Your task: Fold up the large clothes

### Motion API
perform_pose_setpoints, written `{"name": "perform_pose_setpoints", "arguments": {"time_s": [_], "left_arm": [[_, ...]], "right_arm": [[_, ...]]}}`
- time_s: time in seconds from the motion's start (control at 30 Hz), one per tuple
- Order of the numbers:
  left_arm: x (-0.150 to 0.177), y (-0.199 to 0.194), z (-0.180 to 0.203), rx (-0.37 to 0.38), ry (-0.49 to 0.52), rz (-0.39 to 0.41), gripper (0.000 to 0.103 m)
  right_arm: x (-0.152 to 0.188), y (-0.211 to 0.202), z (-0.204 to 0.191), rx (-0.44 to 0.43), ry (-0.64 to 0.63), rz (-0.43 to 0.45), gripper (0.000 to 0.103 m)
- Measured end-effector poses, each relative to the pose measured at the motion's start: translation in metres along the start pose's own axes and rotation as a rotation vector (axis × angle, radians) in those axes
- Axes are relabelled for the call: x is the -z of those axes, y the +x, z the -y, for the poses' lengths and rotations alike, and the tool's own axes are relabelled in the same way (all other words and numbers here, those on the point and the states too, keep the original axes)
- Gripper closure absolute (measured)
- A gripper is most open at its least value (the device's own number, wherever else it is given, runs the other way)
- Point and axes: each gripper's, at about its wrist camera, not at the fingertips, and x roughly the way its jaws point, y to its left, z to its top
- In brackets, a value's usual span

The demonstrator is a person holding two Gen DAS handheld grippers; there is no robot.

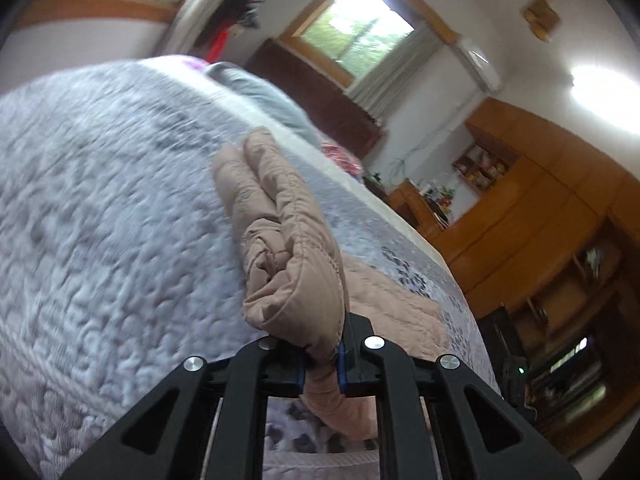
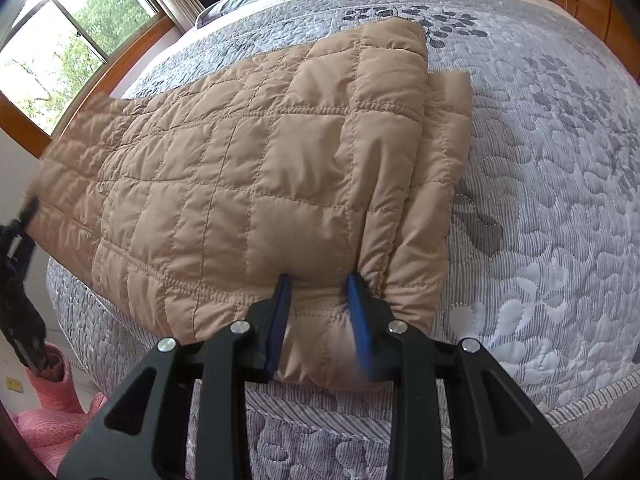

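A tan quilted jacket (image 2: 256, 168) lies spread on a grey patterned bedspread (image 2: 540, 200). My right gripper (image 2: 320, 292) is shut on the jacket's near edge, with a bunched fold between its blue pads. My left gripper (image 1: 322, 364) is shut on another thick edge of the jacket (image 1: 288, 256), lifted above the bed; in the right wrist view it shows at the far left (image 2: 18, 232) at the jacket's other end. The left wrist view is tilted and blurred.
Pillows (image 1: 256, 92) lie at the head of the bed. Wooden cabinets and shelves (image 1: 552, 216) stand past the bed's far side. A window (image 2: 60, 40) is to the left. A pink sleeve (image 2: 48, 400) shows at the lower left.
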Motion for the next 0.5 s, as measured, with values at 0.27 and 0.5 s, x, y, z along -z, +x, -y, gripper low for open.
{"name": "perform_pose_setpoints", "arguments": {"time_s": [0.27,0.5], "left_arm": [[0.005,0.032,0.095,0.1,0.251,-0.086,0.092],[0.032,0.065,0.141,0.157,0.382,-0.214,0.092]], "right_arm": [[0.003,-0.005,0.004,-0.016,0.006,0.009,0.075],[0.005,-0.007,0.003,-0.025,0.002,0.012,0.074]]}}
